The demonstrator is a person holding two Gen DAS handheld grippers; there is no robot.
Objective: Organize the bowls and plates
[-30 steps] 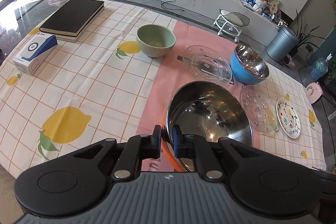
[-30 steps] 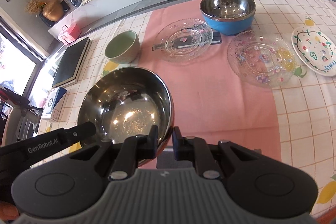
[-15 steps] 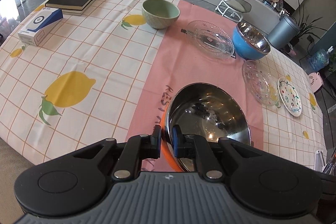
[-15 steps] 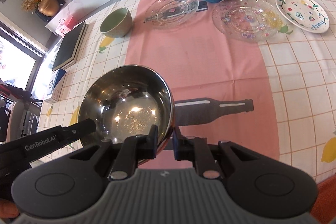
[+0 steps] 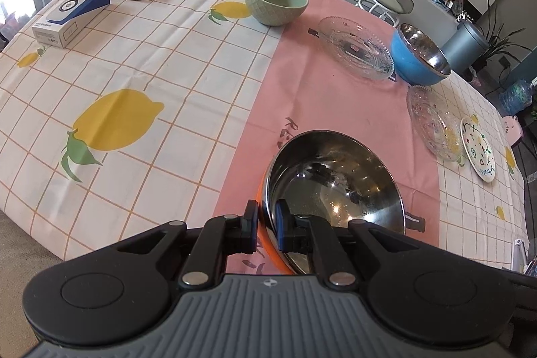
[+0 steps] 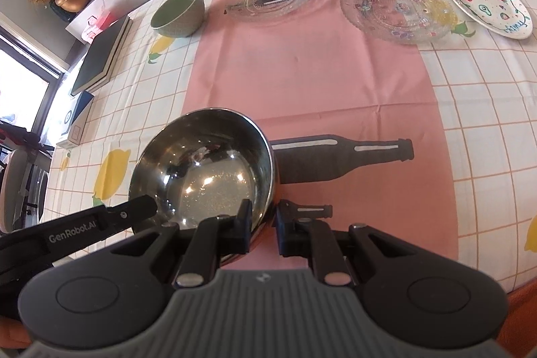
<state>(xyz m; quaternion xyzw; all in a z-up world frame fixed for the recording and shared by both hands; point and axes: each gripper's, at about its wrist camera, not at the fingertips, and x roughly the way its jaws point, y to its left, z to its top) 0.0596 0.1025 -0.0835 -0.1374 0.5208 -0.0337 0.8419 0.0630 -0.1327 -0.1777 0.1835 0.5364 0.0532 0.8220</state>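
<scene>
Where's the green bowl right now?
The green bowl sits at the table's far side, on the pink runner's left edge, left of the clear plate.

Steel bowl (image 5: 335, 180) — orange-sided, upright

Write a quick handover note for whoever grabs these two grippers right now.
Left gripper: shut on the near-left rim of the steel bowl.
Right gripper: shut on the same bowl's near-right rim.
The bowl has an orange outside and sits low over the pink runner; whether it touches I cannot tell.
Far side: green bowl, blue bowl, two glass plates, painted plate, all apart.
Done: nothing stacked.
Left: nest the bowls, stack the plates.
</scene>
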